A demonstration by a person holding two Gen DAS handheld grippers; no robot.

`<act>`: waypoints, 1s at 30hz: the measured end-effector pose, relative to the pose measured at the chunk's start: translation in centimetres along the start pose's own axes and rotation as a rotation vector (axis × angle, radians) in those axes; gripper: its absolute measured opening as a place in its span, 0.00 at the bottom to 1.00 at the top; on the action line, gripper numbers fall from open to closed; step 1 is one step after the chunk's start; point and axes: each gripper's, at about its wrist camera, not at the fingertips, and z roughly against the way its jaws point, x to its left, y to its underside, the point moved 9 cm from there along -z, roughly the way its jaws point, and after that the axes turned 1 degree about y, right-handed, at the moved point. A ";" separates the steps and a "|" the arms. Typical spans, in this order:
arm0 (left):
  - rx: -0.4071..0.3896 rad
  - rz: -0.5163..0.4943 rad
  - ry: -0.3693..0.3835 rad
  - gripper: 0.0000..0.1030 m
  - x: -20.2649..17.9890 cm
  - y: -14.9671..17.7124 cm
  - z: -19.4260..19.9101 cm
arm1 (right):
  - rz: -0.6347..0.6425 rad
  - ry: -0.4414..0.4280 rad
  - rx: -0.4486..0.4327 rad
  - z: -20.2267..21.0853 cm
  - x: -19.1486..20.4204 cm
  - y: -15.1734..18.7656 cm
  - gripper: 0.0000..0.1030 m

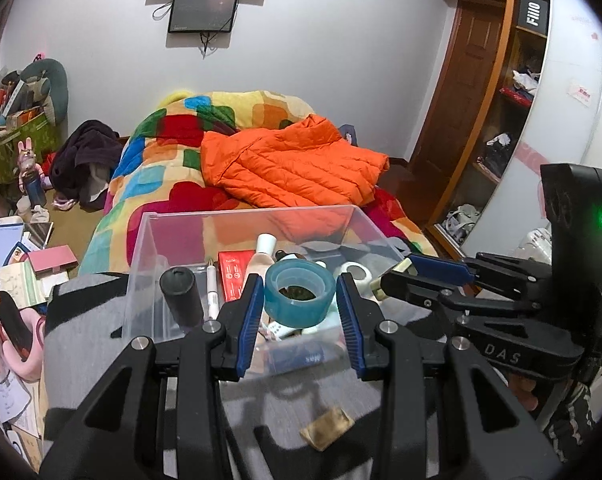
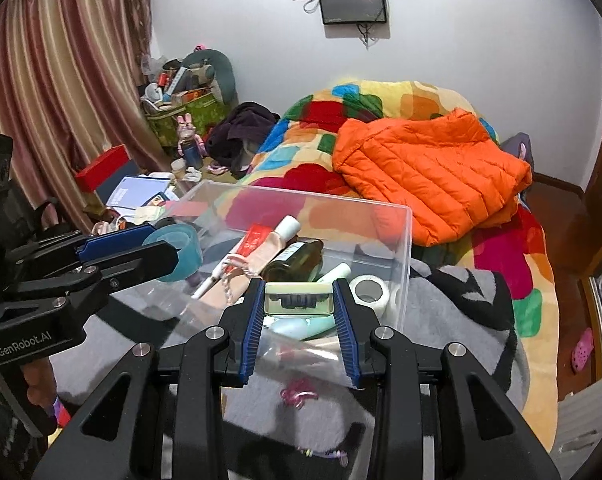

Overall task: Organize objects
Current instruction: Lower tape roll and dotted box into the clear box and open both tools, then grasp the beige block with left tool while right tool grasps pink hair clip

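A clear plastic bin (image 1: 149, 240) (image 2: 405, 240) stands on a grey blanket on the bed. My left gripper (image 1: 299, 300) is shut on a roll of blue tape (image 1: 300, 292) and holds it over the bin's near side; the roll also shows in the right wrist view (image 2: 179, 254). My right gripper (image 2: 299, 300) is shut on a small clear box with a gold edge (image 2: 299, 300), also seen in the left wrist view (image 1: 389, 276), over the bin's near right part. Inside the bin lie a red box (image 1: 233, 276), a pink bottle (image 2: 261, 248), a pen (image 1: 212, 292), a dark bottle (image 2: 297, 262) and a white tape roll (image 2: 369, 290).
A black cylinder (image 1: 181, 292) stands at the bin's left. A tan packet (image 1: 327, 428) and a pink hair clip (image 2: 297, 396) lie on the grey blanket (image 1: 301, 396). An orange jacket (image 1: 293, 168) lies on the colourful quilt behind. Clutter covers the floor at left; a wardrobe (image 1: 501, 120) stands at right.
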 end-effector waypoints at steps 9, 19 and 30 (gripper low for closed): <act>0.076 0.025 -0.011 0.36 1.0 0.9 -4.1 | -0.022 0.004 0.072 -3.3 -0.7 1.1 0.30; 0.063 0.013 -0.005 0.36 0.4 1.4 -3.0 | -0.032 -0.044 0.101 -2.9 -0.7 1.5 0.33; 0.018 -0.013 -0.002 0.47 -0.8 1.8 0.4 | 0.013 0.024 0.023 1.3 -0.8 1.8 0.47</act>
